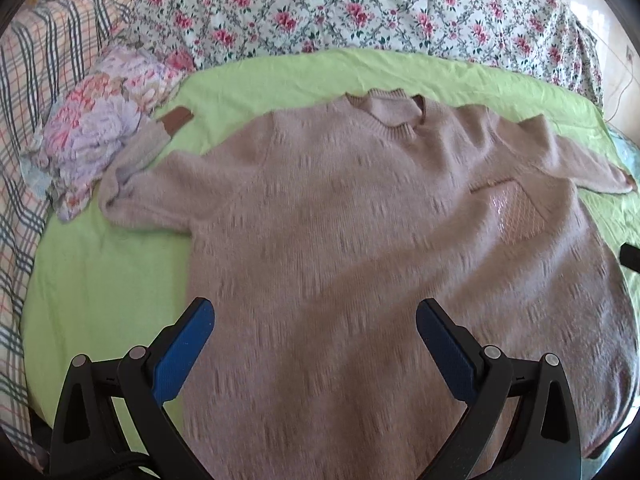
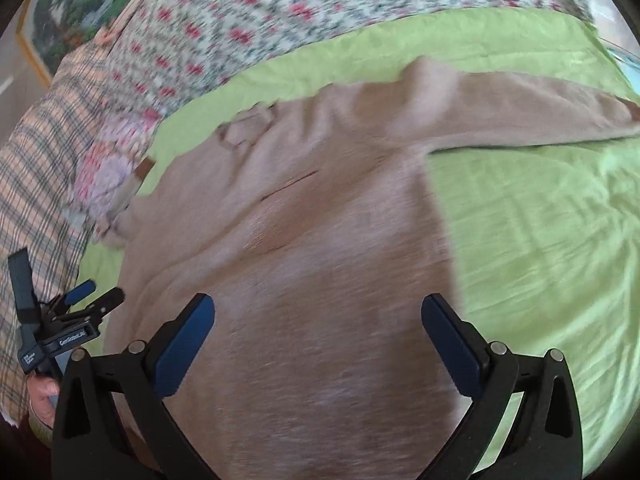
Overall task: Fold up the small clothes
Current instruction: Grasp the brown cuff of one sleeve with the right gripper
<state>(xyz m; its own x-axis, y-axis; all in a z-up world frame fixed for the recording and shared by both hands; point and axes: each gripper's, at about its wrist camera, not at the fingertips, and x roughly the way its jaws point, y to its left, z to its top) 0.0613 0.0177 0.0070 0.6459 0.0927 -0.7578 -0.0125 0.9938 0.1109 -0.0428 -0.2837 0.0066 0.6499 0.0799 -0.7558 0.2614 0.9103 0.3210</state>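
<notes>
On green sheet [image 1: 100, 280], sweater [image 1: 340, 220] flat, collar pointing away; both grippers [image 1: 314, 336] [image 2: 318, 332] wide open, empty

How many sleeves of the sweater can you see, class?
2. One sleeve lies bunched at the sweater's left, its cuff by the floral cloth. The other sleeve stretches straight out to the right on the green sheet.

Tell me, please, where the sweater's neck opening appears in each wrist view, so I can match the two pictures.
Left wrist: the neck opening sits upper centre, just right of the middle, near the green sheet.
Right wrist: the neck opening is blurred, upper left of centre.
Shared landmark: the brown cuff, left of the neck in both views.
</notes>
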